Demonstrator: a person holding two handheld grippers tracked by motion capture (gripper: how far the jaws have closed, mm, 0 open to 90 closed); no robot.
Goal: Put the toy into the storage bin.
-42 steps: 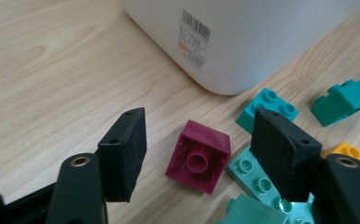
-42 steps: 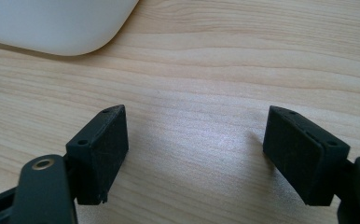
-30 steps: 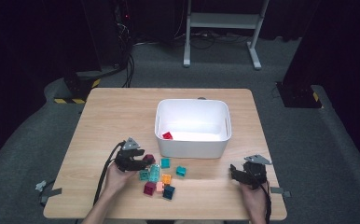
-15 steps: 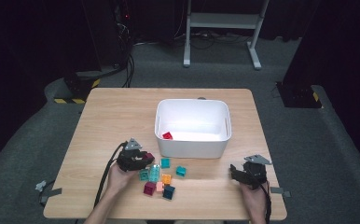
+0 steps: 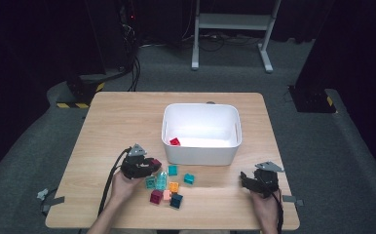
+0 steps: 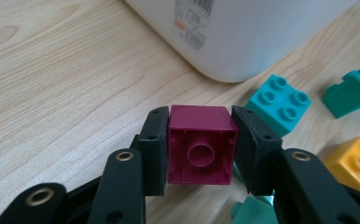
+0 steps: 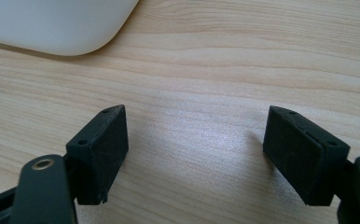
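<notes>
Left gripper view: maroon brick (image 6: 201, 149) clamped between the two black pads (image 6: 154, 149), hollow underside toward the camera, one round tube in its middle. Jaws just closed in on it, brick between them, both pads pressed flat on its sides. Left gripper (image 6: 201, 154) thus grasping the brick, just above the wooden table (image 6: 52, 79). Beyond it, a white bin (image 6: 243, 32) with a label on its wall, near but apart from the brick. To the right, a teal brick (image 6: 278, 103) with four studs up, another teal piece (image 6: 353, 91) at the edge, an orange brick (image 6: 355, 163) lower down.

High view: left gripper (image 5: 149, 165) seen at the left front of the table (image 5: 118, 122), maroon brick (image 5: 155, 163) at its tip, just left of a loose cluster of bricks (image 5: 169, 187) in teal, orange, pink, dark red and dark blue. Bin (image 5: 200, 156) just behind the cluster, holding one red brick (image 5: 175, 142) near its front left corner. Right gripper (image 5: 247, 180) resting well apart, at the right front, close to the bin's right corner. A hand (image 5: 120, 187) behind each gripper, forearms entering from the bottom.

Right gripper view: right gripper (image 7: 194, 154) released, jaws spread wide, bare wood between them, a rounded corner of the bin (image 7: 57, 23) at the top left
</notes>
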